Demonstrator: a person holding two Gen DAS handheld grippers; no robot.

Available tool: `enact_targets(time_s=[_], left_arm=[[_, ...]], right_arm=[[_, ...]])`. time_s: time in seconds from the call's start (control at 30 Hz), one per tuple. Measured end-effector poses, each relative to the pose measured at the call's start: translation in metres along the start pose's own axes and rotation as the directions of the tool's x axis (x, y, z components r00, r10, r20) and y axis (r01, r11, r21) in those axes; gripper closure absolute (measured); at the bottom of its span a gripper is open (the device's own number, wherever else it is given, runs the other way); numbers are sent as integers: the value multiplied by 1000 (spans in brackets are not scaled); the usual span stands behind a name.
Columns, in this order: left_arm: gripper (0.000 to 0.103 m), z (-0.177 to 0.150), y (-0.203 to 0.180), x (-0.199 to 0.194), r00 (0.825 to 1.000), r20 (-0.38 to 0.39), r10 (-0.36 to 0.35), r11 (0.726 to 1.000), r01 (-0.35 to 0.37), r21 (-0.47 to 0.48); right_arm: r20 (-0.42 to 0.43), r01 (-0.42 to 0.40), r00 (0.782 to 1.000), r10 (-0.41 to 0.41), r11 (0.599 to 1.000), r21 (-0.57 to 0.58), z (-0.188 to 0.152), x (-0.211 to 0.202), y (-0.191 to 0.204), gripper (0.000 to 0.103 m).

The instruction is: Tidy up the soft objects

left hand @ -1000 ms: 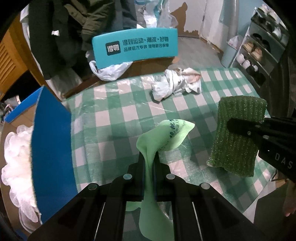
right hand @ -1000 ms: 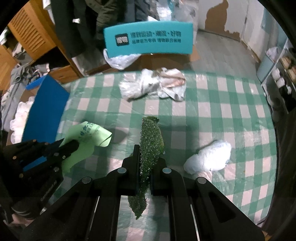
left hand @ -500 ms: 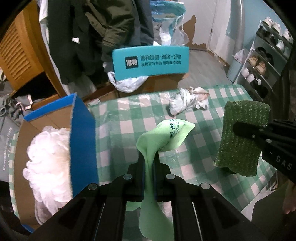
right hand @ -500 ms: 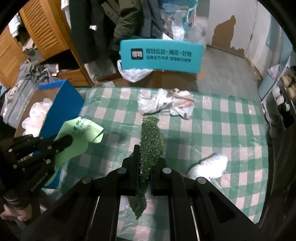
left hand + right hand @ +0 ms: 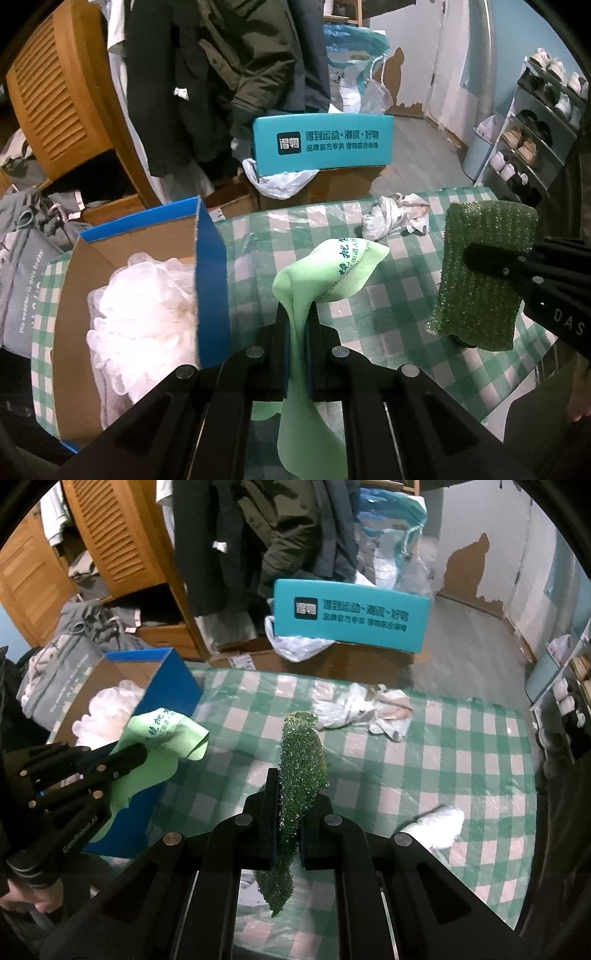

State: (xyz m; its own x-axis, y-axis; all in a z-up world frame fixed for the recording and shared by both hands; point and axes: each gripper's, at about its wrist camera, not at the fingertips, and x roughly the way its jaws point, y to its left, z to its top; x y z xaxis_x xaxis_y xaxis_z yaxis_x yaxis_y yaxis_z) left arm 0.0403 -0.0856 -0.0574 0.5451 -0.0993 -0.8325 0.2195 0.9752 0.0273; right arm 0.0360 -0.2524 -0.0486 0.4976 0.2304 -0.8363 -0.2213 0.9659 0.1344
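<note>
Both tools have risen and swung toward the cardboard box [image 5: 129, 258]. Left wrist view: the left tool [image 5: 297, 325] is clamped on the light-green cloth [image 5: 332, 269], box to its left. Right wrist view: the right tool [image 5: 286, 797] pinches the green scouring pad [image 5: 301, 760], which I judge goes in next.

Louvered wooden wardrobe [image 5: 55, 107]; hanging dark coats [image 5: 221, 74]; shoe rack [image 5: 535, 136]; peeling wall [image 5: 476, 568].

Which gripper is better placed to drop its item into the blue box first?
Probably left. The left gripper, holding the light green cloth, is right beside the blue box; the right gripper with the green scouring pad is farther away.
</note>
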Motion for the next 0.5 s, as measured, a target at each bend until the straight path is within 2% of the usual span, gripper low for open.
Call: enact_targets(time_s=[0.5], left_arm=[[96,-11,40,-21,999,31,44,998,-42,-55]], right_arm=[[31,-67,997,70,995,-73,18,-4,46,96]])
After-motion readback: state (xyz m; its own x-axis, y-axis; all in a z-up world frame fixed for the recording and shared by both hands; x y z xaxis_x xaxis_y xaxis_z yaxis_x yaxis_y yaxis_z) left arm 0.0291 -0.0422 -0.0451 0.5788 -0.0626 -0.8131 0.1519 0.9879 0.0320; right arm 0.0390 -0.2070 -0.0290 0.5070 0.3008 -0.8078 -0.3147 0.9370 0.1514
